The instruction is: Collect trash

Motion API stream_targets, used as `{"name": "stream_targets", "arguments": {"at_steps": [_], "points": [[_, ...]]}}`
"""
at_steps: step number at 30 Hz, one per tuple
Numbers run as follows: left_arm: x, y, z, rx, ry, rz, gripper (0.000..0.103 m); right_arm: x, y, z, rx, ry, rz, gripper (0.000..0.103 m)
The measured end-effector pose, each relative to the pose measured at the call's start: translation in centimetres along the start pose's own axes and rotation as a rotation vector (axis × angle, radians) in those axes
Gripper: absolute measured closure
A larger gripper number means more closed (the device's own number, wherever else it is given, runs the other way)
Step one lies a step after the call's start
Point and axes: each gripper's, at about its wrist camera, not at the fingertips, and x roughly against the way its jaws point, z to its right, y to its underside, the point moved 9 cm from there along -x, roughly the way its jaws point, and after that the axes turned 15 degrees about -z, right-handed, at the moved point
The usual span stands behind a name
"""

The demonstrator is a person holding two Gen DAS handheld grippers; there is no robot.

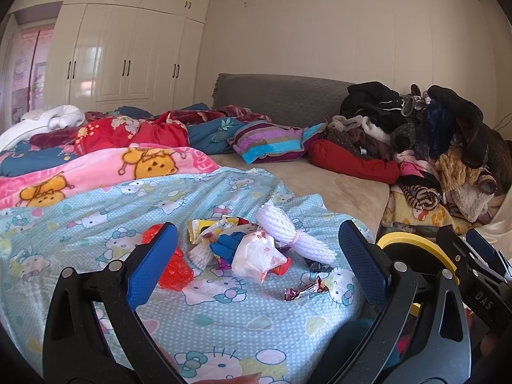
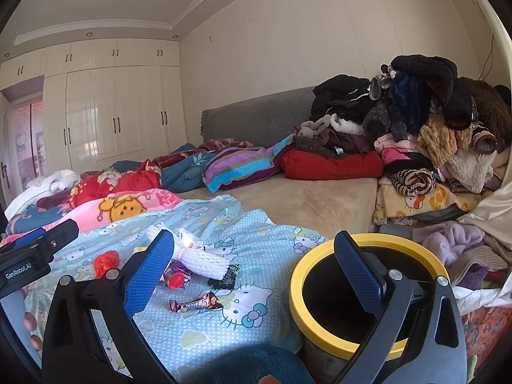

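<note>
A heap of trash lies on the light-blue cartoon-cat sheet: white foam netting, a crumpled white plastic bag, a red plastic bag, a blue scrap, yellow wrappers and a brown candy-bar wrapper. My left gripper hovers open just short of the heap, holding nothing. My right gripper is open and empty too; its right finger stands in front of a yellow-rimmed bin. The candy-bar wrapper and the foam netting lie left of the bin.
A tall pile of clothes and plush toys fills the right side of the bed. Blankets and a striped pillow lie farther back by the grey headboard. White wardrobes line the far wall. Bare beige mattress shows mid-bed.
</note>
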Motion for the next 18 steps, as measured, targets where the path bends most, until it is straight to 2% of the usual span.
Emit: {"name": "stream_targets", "arguments": {"at_steps": [18], "points": [[0.03, 0.05, 0.14, 0.001, 0.001, 0.001, 0.011, -0.19, 0.32, -0.03, -0.001, -0.004, -0.006, 0.006]]}}
